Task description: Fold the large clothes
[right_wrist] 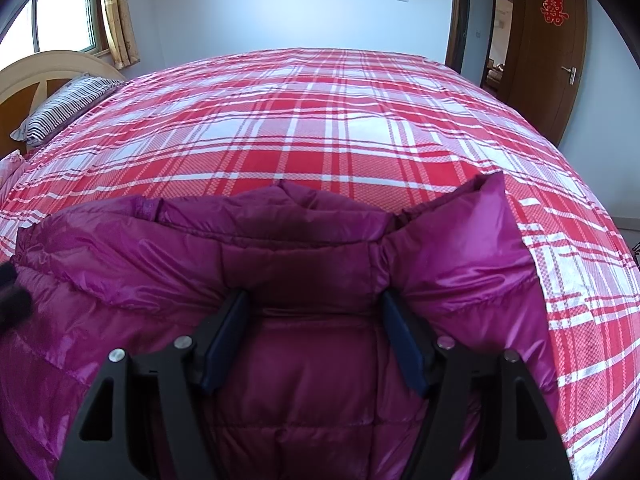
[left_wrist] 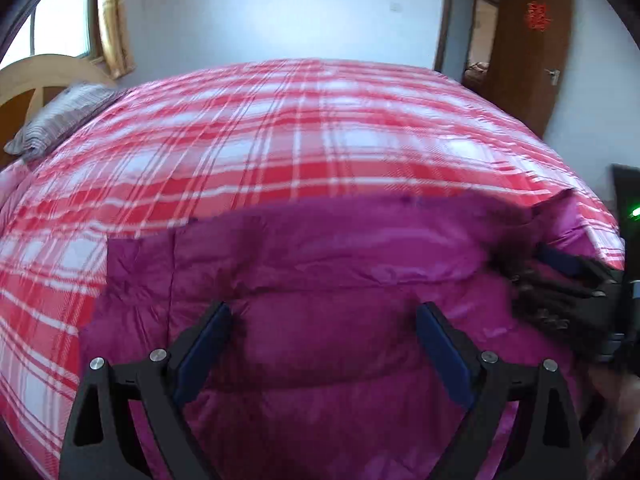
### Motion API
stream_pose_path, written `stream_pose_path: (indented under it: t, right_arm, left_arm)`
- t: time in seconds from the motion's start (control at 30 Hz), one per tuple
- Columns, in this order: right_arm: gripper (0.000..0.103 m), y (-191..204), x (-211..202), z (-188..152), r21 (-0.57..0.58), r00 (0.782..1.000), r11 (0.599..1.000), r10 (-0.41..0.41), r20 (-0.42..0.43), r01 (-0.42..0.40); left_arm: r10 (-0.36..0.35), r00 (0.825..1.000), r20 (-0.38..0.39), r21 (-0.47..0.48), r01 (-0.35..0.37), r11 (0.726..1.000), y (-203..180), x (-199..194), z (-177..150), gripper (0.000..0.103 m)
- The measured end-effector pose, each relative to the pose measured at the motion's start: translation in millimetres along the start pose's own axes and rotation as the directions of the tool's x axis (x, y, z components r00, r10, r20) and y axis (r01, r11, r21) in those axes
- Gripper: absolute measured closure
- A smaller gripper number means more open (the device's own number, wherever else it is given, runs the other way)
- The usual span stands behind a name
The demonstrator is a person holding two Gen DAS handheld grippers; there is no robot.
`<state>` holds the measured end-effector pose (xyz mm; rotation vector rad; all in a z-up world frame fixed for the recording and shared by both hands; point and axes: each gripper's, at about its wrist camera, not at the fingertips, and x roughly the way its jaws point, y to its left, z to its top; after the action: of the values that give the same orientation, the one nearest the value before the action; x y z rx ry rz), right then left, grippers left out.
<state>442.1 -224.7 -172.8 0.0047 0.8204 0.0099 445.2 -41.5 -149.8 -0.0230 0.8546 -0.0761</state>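
Jacket (right_wrist: 320,264), a puffy shiny magenta quilted one, is bunched on the plaid bed (right_wrist: 320,128) right under both grippers, long axis running left-right, left gripper (left_wrist: 322,340) and right gripper (right_wrist: 316,320) both with jaws spread, gripping nothing, about equally near.

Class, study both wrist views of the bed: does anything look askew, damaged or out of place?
Nothing looks damaged. The magenta puffer jacket lies bunched on the plaid bedspread, one end sticking up. Both tongs hover open.
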Motion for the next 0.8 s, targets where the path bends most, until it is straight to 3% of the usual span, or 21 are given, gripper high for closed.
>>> stream_pose_path:
  t: [0.1, 0.47, 0.8]
  right_arm:
    - [0.032, 0, 0, 0, 0.002, 1.0, 1.0, 0.0, -0.001, 0.0]
    - [0.032, 3, 0, 0, -0.011, 1.0, 1.0, -0.018, -0.004, 0.018]
    - [0.027, 13, -20, 5, 0.073, 0.996, 0.997, -0.03, -0.087, 0.036]
  left_arm:
    - [0.002, 1.0, -0.019, -0.057, -0.003, 0.998, 10, 11, -2, 0.005]
    - [-0.014, 0.999, -0.038, -0.058, 0.012, 0.998, 8, 21, -6, 0.001]
    - [-0.011, 0.999, -0.032, -0.061, 0.009, 0.998, 8, 22, -8, 0.001]
